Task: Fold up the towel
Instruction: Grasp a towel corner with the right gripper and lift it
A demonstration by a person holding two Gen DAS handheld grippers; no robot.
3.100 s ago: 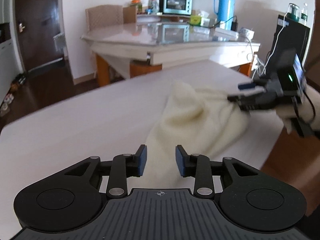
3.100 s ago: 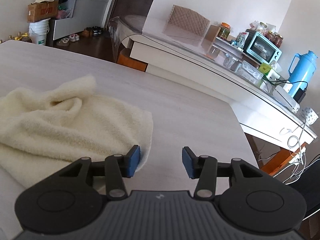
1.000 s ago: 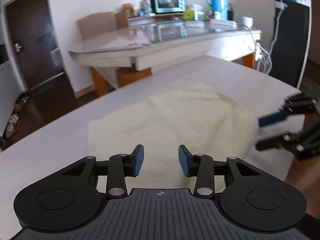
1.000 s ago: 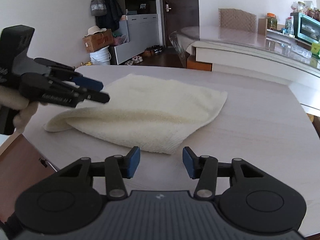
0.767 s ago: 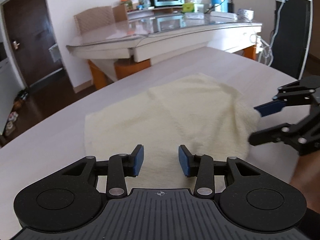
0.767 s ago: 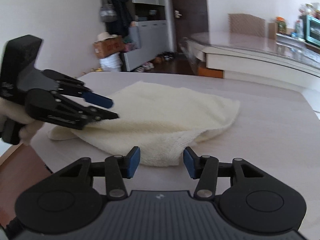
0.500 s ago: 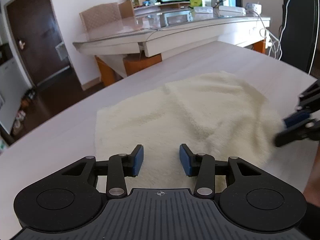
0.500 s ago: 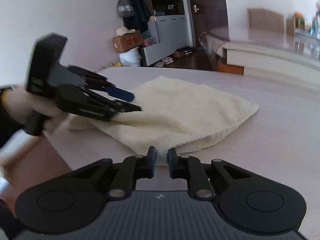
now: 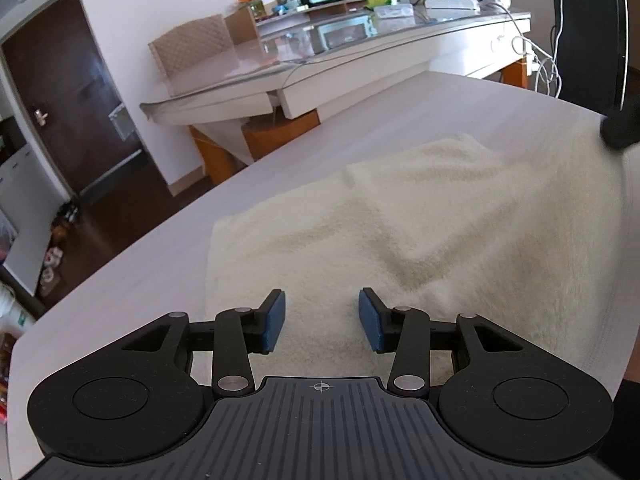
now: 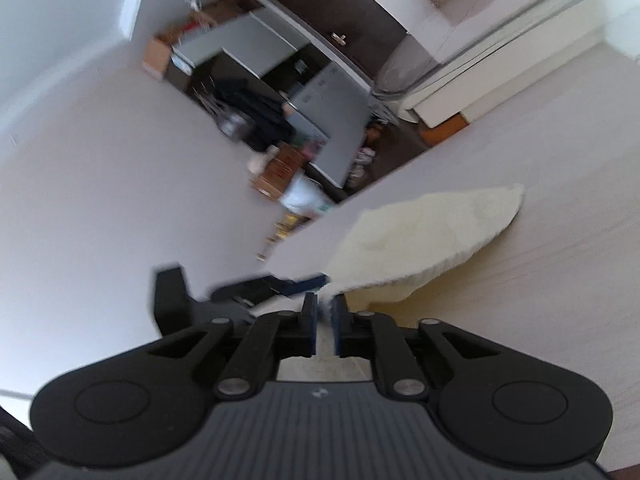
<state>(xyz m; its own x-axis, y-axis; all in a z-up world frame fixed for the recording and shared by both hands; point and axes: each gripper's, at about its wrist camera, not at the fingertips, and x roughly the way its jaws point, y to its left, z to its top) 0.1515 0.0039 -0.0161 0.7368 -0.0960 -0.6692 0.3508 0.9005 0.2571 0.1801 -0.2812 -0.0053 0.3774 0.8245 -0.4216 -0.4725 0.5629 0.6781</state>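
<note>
- towel (image 9: pixel 420 224) lies on the pale table (image 9: pixel 140 280), cream terry, mostly spread but rumpled, a diagonal crease across the middle
- right gripper (image 10: pixel 325 312): fingers pressed nearly together on the towel's near right corner, cloth visible between the pads; that side is lifted off the table in a slope
- left gripper (image 9: pixel 322 318): pads spread wide, near edge of the towel lies between and under them, nothing pinched yet
- step in hand, as I read it: left needs its own corner before the fold starts
- doing it well:
  - slide the left pads down so one goes under the hem, then close; terry is thick, so take a full bite, not just loops
  - grab at the actual corner, not mid-edge, otherwise the fold comes out skewed
  - keep the right side low until left is clamped; one-sided lift drags the cloth and adds wrinkles
  - then raise both evenly, carry over to the far edge, match corners, lay down flat
- right wrist view is blurred and tilted, so exact bite depth on the right can't be judged
</note>
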